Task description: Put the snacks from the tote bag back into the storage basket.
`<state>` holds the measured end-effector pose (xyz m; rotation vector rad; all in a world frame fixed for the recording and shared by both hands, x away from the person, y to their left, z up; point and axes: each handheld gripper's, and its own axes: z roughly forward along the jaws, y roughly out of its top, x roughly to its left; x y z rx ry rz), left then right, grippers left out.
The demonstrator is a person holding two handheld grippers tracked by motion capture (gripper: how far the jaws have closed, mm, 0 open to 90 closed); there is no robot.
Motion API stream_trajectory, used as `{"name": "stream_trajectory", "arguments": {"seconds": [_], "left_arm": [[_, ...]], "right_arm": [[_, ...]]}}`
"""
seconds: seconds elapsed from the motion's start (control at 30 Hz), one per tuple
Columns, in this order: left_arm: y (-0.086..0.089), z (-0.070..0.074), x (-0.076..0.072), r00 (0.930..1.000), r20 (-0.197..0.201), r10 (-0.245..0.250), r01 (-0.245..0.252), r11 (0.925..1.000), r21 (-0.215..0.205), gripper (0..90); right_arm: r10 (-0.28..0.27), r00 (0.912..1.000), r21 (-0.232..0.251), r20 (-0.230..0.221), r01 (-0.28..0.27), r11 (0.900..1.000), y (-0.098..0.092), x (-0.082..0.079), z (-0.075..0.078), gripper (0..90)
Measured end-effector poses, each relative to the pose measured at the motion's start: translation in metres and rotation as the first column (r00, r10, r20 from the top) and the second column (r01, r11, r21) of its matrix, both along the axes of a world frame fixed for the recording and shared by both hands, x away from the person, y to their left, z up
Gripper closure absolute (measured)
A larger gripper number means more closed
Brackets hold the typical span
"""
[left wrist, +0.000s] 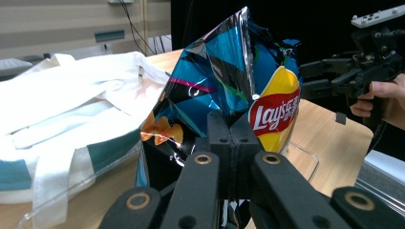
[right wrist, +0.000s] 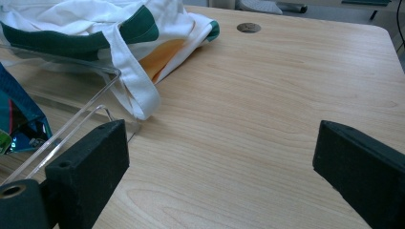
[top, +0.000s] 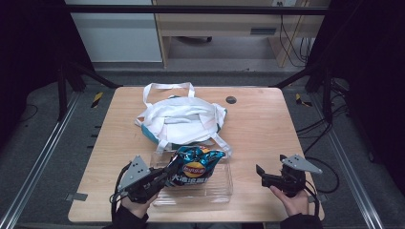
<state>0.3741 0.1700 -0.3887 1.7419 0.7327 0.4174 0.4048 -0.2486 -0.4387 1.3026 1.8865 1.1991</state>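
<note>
A blue Lay's chip bag (top: 196, 167) hangs upright over a clear plastic tray (top: 224, 191) at the table's front. My left gripper (top: 173, 171) reaches in from the tray's left side and is shut on the bag's crinkled edge. In the left gripper view the jaws (left wrist: 231, 129) pinch the foil of the chip bag (left wrist: 224, 81) tight, with the tray's rim (left wrist: 305, 152) below. My right gripper (top: 270, 167) stays over bare wood to the right of the tray, held by a hand. It is open and holds nothing (right wrist: 219, 148). A corner of the chip bag (right wrist: 19, 124) sits at the left of the right gripper view.
A white tote bag (top: 181, 119) with teal trim lies crumpled behind the tray, its strap touching the tray's rim (right wrist: 71, 129). A small round hole (top: 231, 99) marks the tabletop at the back. The right half of the table is bare wood (right wrist: 267, 95). The table edges drop to the floor.
</note>
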Motion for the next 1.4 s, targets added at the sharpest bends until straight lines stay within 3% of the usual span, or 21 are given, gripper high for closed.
{"name": "stream_trajectory", "arguments": {"seconds": [0.57,0.67,1.4], "left_arm": [[0.008,-0.010,0.012,0.9985,-0.040,0.037,-0.038,0.9989,-0.026,89.9],[0.010,-0.011,0.015,0.9971,-0.062,0.045,-0.047,0.9980,-0.043,89.9],[0.011,-0.018,0.025,0.9905,-0.088,0.106,-0.110,0.9932,-0.040,88.4]], "right_arm": [[0.009,1.0000,0.005,-0.001,-0.009,1.000,0.001,0.000,0.000,5.4],[0.010,0.9999,0.004,0.004,-0.010,1.000,0.001,0.001,0.000,5.4],[0.015,0.9999,-0.006,-0.001,-0.015,1.000,0.003,0.001,0.000,5.4]]}}
